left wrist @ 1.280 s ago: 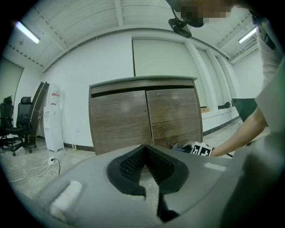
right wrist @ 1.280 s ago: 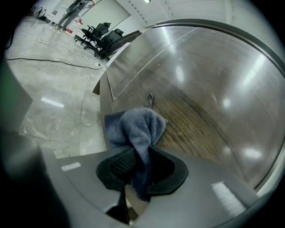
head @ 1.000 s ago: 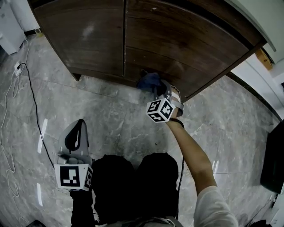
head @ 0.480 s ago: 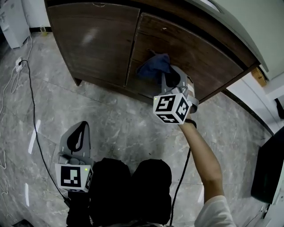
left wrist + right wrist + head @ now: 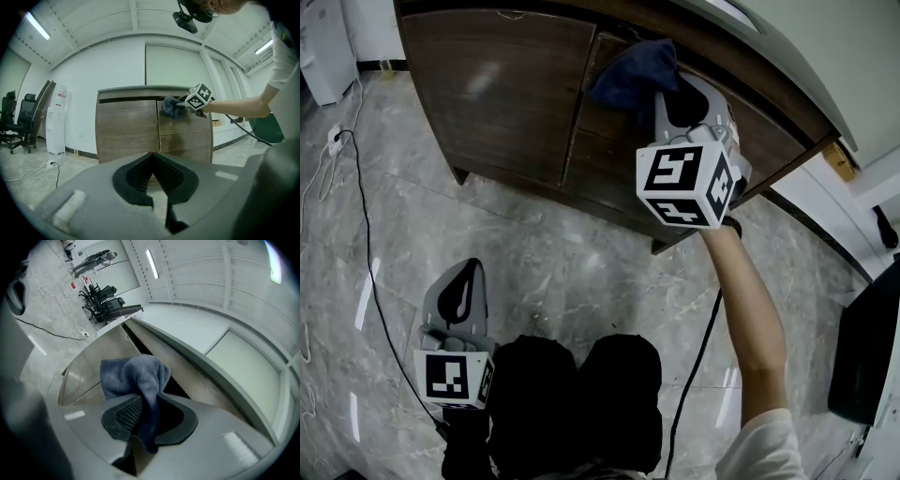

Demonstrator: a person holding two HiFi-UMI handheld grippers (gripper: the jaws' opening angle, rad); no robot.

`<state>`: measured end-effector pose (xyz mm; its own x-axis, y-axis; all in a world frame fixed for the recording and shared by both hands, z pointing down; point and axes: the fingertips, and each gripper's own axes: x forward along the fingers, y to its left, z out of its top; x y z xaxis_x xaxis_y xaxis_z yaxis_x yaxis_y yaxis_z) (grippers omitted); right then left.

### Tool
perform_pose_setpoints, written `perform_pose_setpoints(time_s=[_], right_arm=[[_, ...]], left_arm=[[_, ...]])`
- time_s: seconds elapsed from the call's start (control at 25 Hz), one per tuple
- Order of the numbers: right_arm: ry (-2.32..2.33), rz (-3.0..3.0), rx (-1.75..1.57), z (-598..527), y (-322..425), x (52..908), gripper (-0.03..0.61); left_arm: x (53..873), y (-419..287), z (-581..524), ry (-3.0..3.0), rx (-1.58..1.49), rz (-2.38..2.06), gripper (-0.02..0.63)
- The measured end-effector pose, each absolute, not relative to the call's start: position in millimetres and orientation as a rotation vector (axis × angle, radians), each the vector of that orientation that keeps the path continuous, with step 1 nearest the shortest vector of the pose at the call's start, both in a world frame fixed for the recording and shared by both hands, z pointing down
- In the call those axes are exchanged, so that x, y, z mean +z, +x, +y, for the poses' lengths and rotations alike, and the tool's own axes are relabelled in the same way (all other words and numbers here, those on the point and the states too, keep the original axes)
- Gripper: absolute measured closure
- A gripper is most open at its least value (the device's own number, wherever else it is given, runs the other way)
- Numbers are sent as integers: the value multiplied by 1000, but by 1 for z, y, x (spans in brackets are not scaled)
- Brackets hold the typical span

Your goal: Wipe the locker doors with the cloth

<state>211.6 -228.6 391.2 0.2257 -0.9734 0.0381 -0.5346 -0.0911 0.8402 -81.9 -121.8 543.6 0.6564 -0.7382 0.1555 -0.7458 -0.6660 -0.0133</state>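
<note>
Head view: the right gripper [image 5: 667, 94] is clamped on the blue cloth [image 5: 634, 73], high on the right locker door [image 5: 614, 164] by the seam. Wiping looks under way; no view shows how much is clean. The left gripper [image 5: 461, 292] is low over a grey marble floor [image 5: 581, 267]. Left gripper view: its jaws meet, empty. Right gripper view: the cloth is pinched and bunched on the dark wood grain; an open office lies beyond.

The cloth [image 5: 633, 75] is dark blue. The doors [image 5: 497, 94] are dark brown with wood grain. The floor [image 5: 572, 272] is grey marble with pale veins. The cubes [image 5: 684, 183] bear black-and-white square markers. The wall [image 5: 122, 65] is white.
</note>
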Motion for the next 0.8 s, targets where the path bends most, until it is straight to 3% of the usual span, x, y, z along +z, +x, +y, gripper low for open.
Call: perform_pose_setpoints(time_s=[0.32, 0.8], right_arm=[[1714, -1341, -817, -244, 193, 395, 505], [1550, -1323, -739, -259, 175, 543, 505]], left_arm=[[550, -93, -122, 2797, 246, -1283, 612], [555, -108, -125, 2778, 266, -1313, 612]])
